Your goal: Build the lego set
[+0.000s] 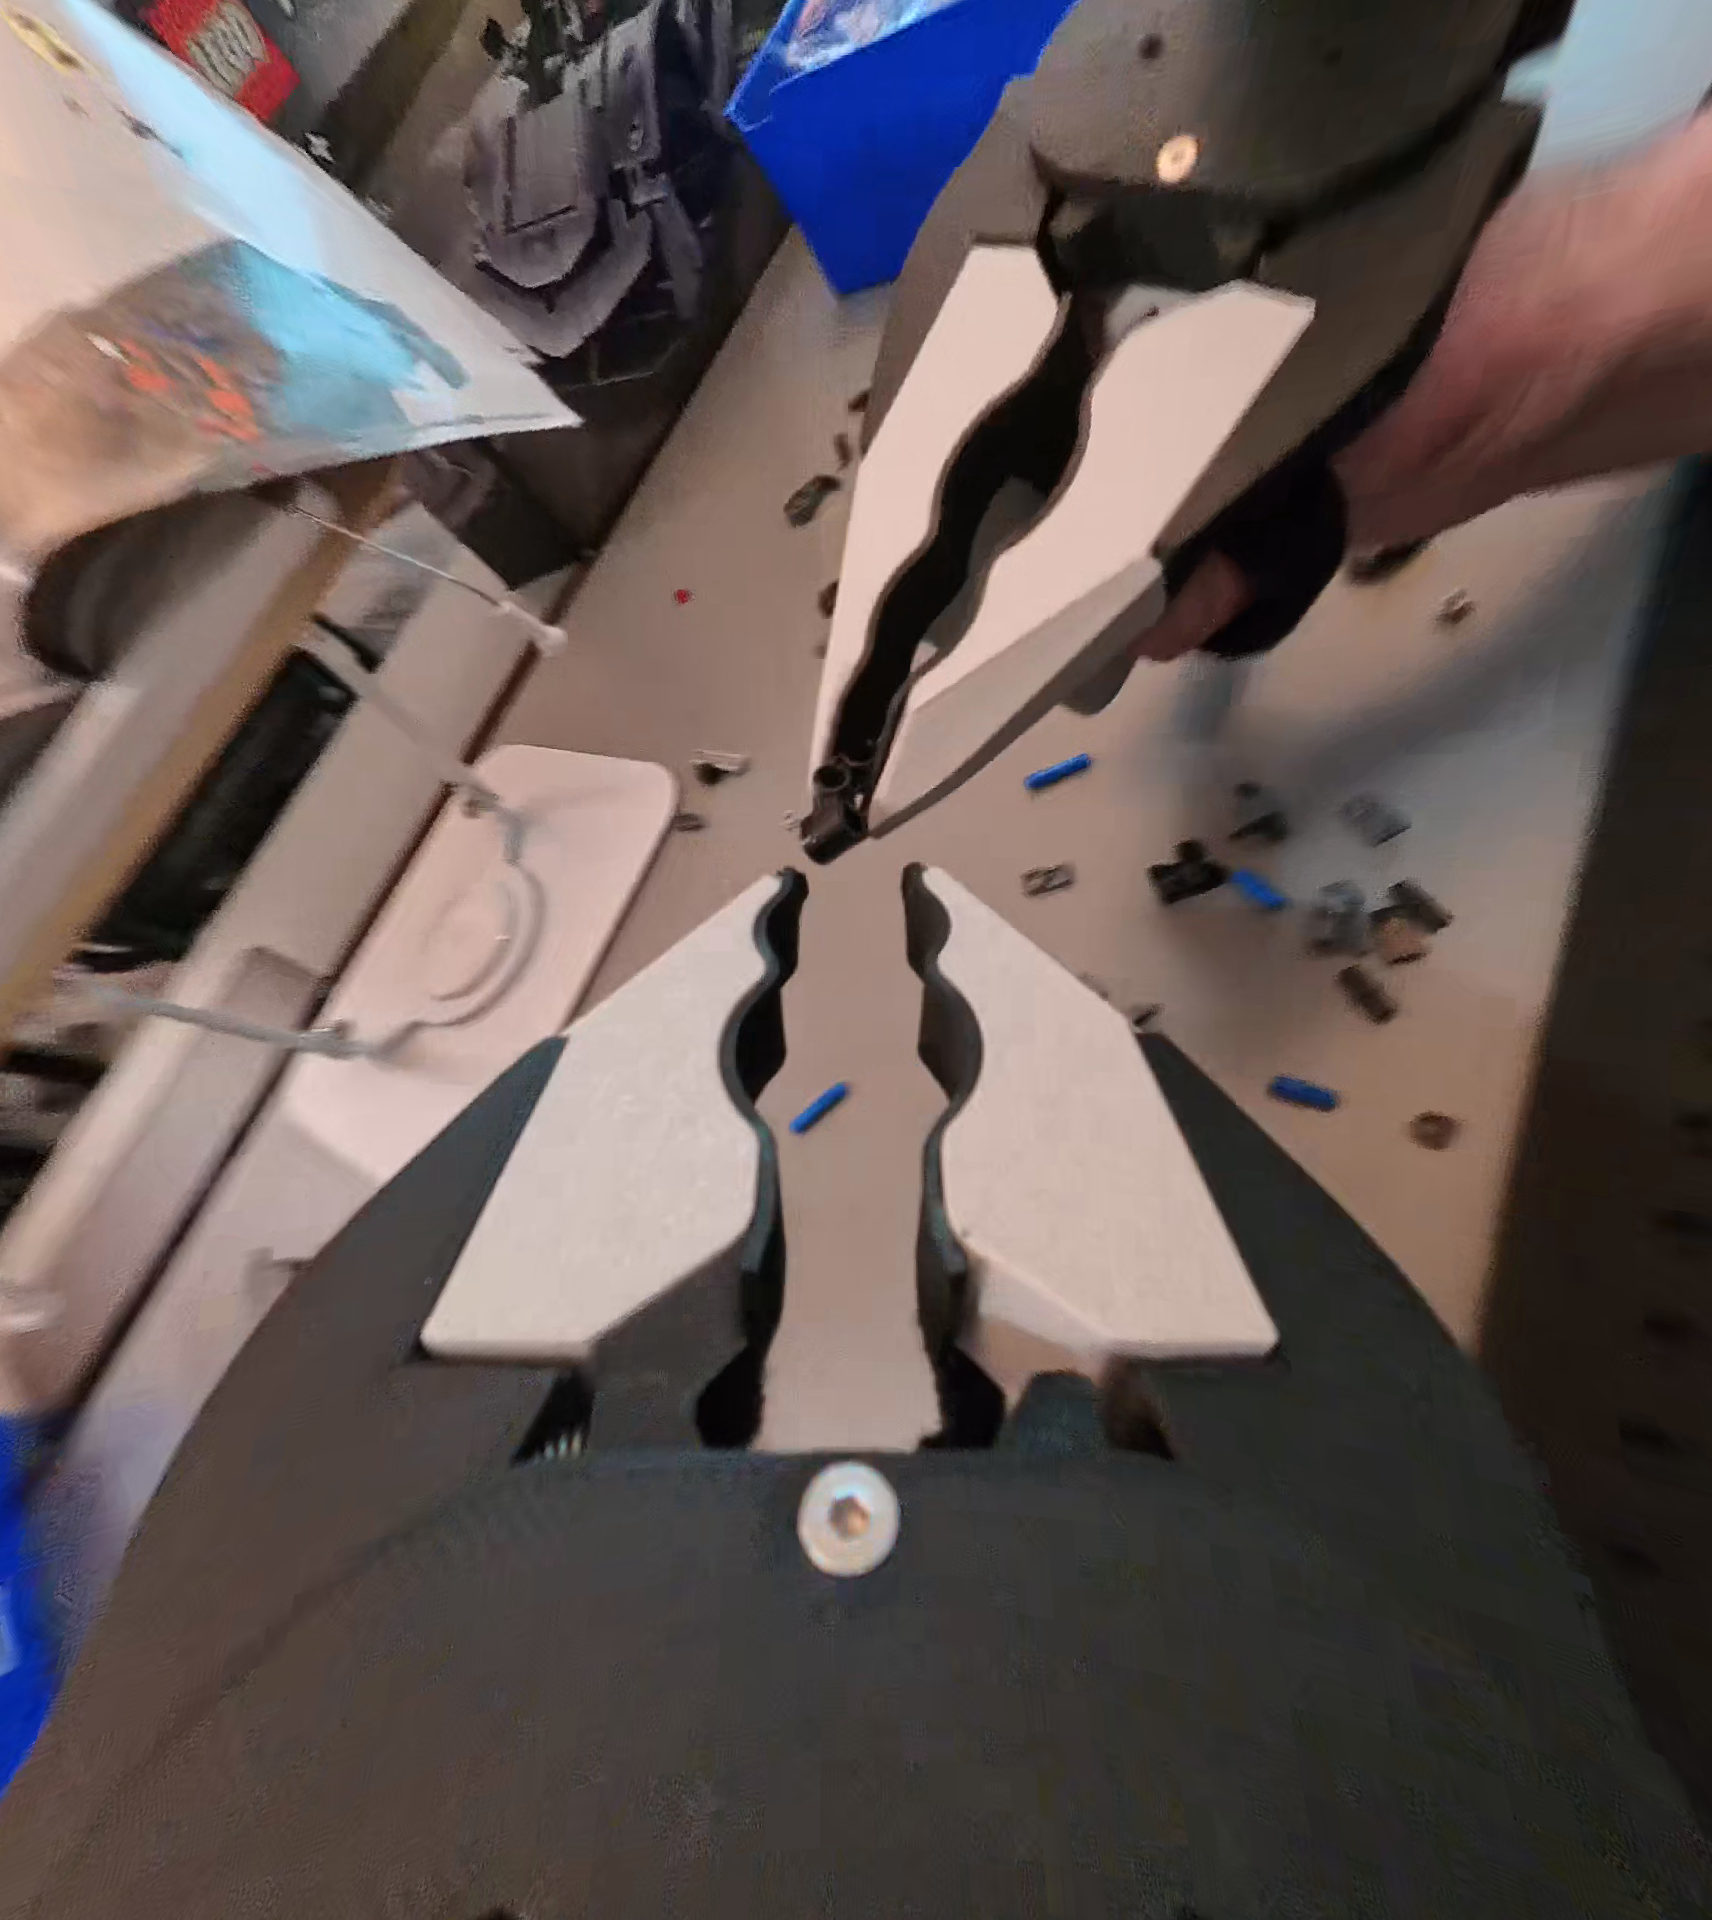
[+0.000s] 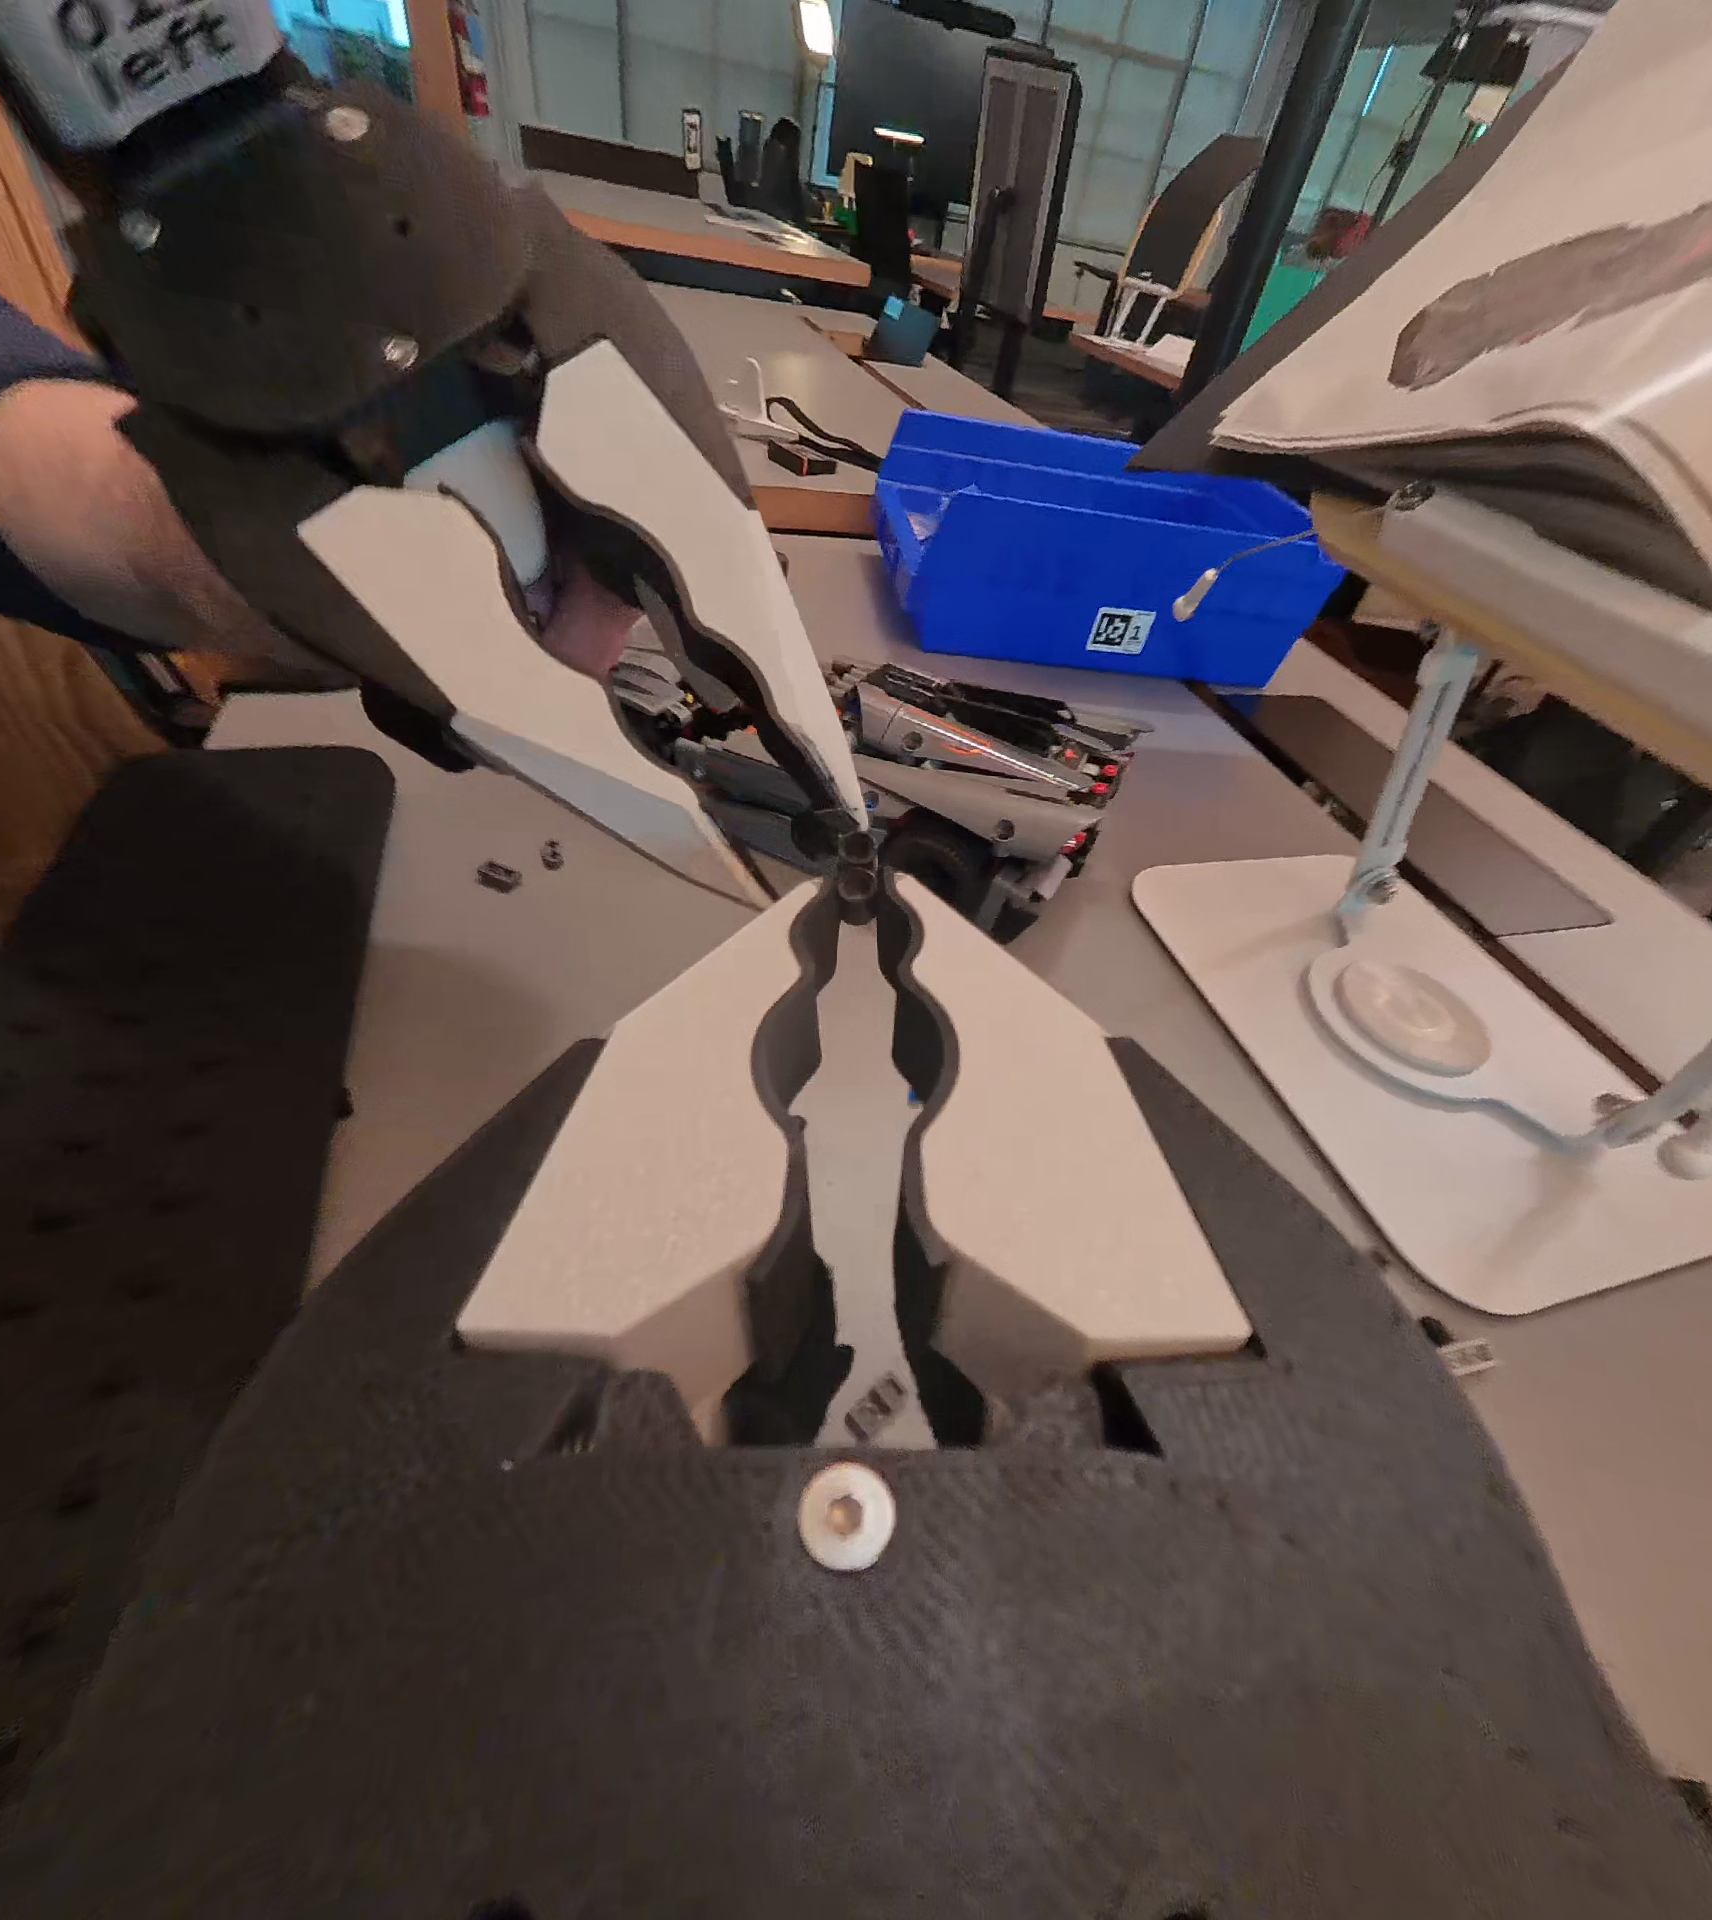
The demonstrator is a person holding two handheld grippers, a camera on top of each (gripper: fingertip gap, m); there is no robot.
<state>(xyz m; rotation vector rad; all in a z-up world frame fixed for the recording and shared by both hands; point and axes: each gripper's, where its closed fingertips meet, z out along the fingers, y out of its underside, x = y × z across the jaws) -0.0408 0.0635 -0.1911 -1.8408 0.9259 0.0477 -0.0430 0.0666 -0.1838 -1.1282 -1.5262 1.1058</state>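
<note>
From my feed there's a blue plastic storage bin (image 2: 1091, 561) with a small white tag sitting toward the far edge of the grey tabletop (image 2: 1247, 831). A white metal stand with a flat base plate (image 2: 1434, 1122) is along the right edge, and it's propping up an open paper booklet (image 2: 1558, 343).

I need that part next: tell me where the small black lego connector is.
The black connector is pinched at the right gripper fingertips, held above the table, just before the open left gripper and near the grey lego car.
</note>
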